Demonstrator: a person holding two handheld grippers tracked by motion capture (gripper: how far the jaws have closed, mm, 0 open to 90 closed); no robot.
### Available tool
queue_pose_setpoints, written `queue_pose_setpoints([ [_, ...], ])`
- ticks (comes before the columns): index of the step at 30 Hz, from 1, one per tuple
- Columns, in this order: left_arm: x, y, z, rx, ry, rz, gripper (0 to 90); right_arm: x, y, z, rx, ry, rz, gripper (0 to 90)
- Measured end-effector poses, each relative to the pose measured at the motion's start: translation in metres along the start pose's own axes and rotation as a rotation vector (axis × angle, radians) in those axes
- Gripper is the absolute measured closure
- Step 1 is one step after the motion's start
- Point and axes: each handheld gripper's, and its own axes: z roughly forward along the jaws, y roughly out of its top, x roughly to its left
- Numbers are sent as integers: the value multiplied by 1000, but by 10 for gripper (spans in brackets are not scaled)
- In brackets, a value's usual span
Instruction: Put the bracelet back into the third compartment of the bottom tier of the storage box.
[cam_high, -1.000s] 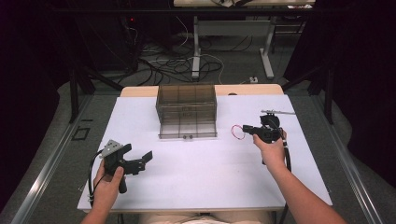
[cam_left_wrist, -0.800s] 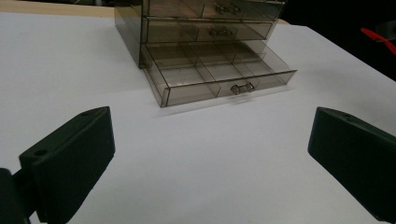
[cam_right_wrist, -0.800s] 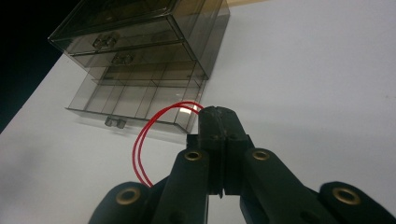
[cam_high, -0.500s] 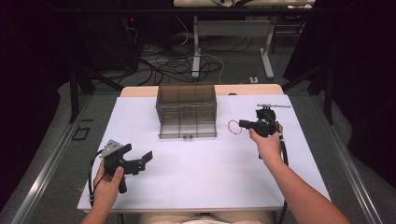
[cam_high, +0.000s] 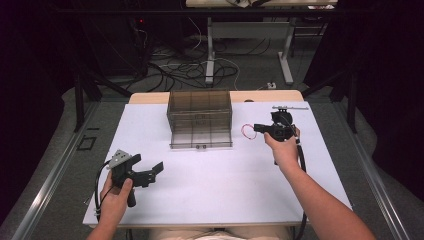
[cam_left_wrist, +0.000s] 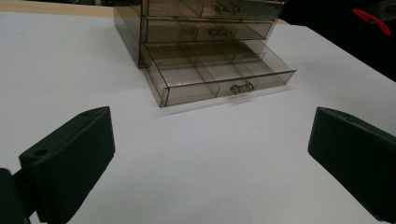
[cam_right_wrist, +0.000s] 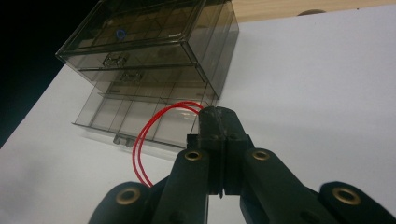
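The right gripper (cam_high: 260, 128) – jaws clamped on a thin red wire loop (cam_high: 247, 131) – has swung toward the smoky clear plastic drawer box (cam_high: 200, 117), probably bound for its open bottom drawer (cam_left_wrist: 215, 77); the left gripper (cam_high: 150, 172) waits, jaws apart.

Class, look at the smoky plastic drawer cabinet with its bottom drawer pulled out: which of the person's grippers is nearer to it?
Right. The right gripper, shut on a red loop, hangs just beside the drawer cabinet; the left gripper sits open, farther off near the table's front.
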Motion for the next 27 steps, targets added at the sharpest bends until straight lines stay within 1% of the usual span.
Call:
queue_pose_setpoints([
  [2,0,0,0,1,0,0,6,1,2,1,-5,3,-4,900],
  [3,0,0,0,1,0,1,6,1,3,1,-5,1,2,900],
  [5,0,0,0,1,0,0,6,2,7,4,-17,-2,-5,900],
  [6,0,0,0,1,0,0,6,2,7,4,-17,-2,-5,900],
  [7,0,0,0,1,0,0,6,4,8,4,-13,-5,6,900],
  [8,0,0,0,1,-1,0,6,3,9,5,-11,-3,-6,900],
  [9,0,0,0,1,0,0,6,5,10,5,-1,-3,4,900],
  [10,0,0,0,1,0,0,6,5,12,8,-17,-11,-7,900],
  [13,0,0,0,0,-1,1,6,6,15,11,-10,-11,-6,900],
  [14,0,0,0,0,-1,1,6,6,16,12,-19,-15,-3,900],
  [15,0,0,0,0,-1,1,6,7,16,12,-9,-10,-3,900],
  [17,0,0,0,0,-1,1,6,8,17,15,-12,-18,4,900],
  [19,0,0,0,1,-1,2,6,8,18,16,-11,-11,-1,900],
  [21,0,0,0,1,0,4,6,9,20,17,4,-25,-7,900],
  [22,0,0,0,2,1,4,6,10,20,18,-8,-17,2,900],
  [23,0,0,0,2,1,4,7,10,21,20,-15,-17,-6,900],
  [24,0,0,0,2,1,4,7,11,22,20,-5,-17,1,900],
  [25,0,0,0,3,1,5,7,11,22,21,-8,-15,-15,900],
  [27,0,0,0,3,0,5,7,13,23,24,-1,-12,-9,900],
])
